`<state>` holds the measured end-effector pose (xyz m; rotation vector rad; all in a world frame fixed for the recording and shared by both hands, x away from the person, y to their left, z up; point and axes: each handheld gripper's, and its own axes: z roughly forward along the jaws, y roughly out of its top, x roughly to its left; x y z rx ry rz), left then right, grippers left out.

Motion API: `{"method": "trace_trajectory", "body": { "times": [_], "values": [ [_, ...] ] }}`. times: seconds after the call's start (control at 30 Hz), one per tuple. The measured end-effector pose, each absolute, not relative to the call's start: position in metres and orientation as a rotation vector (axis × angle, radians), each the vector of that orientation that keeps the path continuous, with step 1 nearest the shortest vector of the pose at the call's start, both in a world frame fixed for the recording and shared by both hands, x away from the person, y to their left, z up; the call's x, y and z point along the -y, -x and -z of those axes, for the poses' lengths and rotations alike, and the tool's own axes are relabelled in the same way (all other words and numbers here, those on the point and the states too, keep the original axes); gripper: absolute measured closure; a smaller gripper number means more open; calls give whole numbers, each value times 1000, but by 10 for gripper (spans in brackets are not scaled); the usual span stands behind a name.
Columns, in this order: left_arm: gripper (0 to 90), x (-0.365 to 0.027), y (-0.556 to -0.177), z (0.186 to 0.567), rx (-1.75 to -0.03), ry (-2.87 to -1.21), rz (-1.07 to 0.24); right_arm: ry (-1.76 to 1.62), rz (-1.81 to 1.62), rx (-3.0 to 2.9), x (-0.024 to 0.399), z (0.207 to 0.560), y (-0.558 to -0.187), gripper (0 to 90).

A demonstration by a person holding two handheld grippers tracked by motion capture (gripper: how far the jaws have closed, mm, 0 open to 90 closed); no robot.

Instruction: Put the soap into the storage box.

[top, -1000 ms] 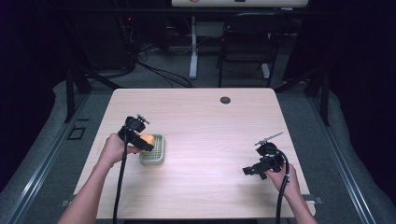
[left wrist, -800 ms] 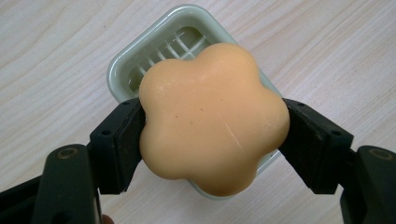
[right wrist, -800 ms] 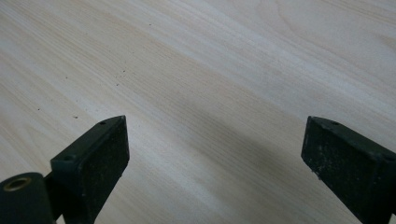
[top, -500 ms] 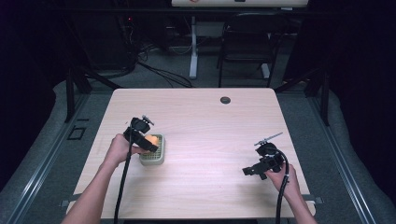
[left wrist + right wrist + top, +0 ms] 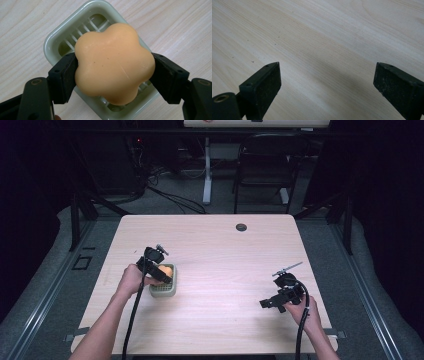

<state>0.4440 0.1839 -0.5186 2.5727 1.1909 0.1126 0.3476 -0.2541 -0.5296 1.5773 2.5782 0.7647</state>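
Left gripper view has the left gripper (image 5: 113, 75) pinching an orange flower-shaped soap (image 5: 113, 66), one black finger (image 5: 63, 77) pressed against each side of the bar. Directly beneath the soap and the fingers lies a pale green soap dish (image 5: 53, 43) with a slatted bottom, resting on the light wooden worktop (image 5: 22, 22); whether the soap touches the dish or hangs just above it I cannot tell. High view places this gripper (image 5: 159, 270) over the dish (image 5: 163, 290) toward the person's left of the worktop (image 5: 220, 245), the soap (image 5: 165, 270) showing orange between the fingers. Well apart from it, the right gripper (image 5: 272, 302) hangs low over bare wood; in the right gripper view its fingers (image 5: 265, 85) are spread wide with only wood grain (image 5: 324, 50) between them.
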Motion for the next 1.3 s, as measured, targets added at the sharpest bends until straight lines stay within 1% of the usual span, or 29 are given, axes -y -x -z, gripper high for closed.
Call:
{"method": "trace_trajectory", "body": {
  "times": [1.03,1.3],
  "values": [
    [265,-183,-448,527,-1170,-2619,-105,-1580,-764,-2585,254,530,-347,70],
    [262,-182,-447,528,-1159,-2629,-127,-1561,-749,-2610,255,529,-348,70]
  ]
}}
